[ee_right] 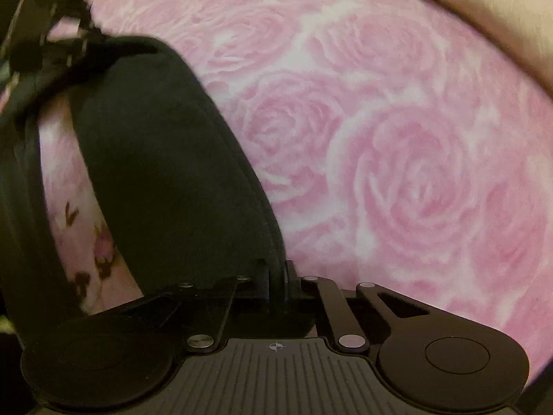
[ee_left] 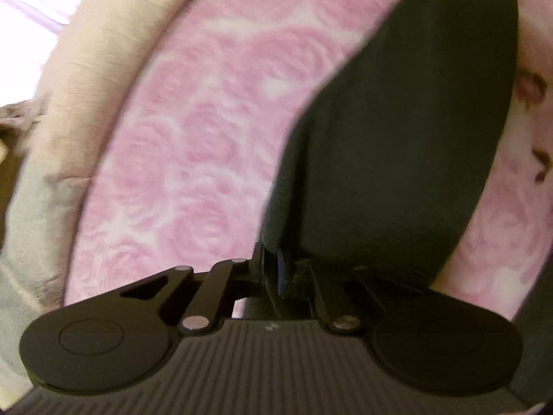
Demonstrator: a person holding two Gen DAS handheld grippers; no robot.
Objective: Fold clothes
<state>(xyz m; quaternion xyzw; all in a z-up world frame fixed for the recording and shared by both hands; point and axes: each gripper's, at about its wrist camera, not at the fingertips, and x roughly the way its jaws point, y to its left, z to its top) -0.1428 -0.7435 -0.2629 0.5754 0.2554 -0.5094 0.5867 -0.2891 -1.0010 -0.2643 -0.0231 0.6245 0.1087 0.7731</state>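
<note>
A dark, near-black garment (ee_left: 397, 145) hangs stretched between my two grippers above a pink rose-patterned bedspread (ee_left: 193, 131). My left gripper (ee_left: 276, 269) is shut on one end of the garment. My right gripper (ee_right: 276, 276) is shut on the other end of the garment (ee_right: 166, 173). In the right wrist view the left gripper (ee_right: 52, 41) shows at the far top left, holding the cloth. The fingertips are mostly hidden by the fabric.
The rose bedspread (ee_right: 397, 173) fills most of both views. A beige pillow or cover (ee_left: 90, 79) lies along its left edge, and it also shows in the right wrist view (ee_right: 484, 7). A floral-print cloth (ee_right: 90, 249) lies under the garment.
</note>
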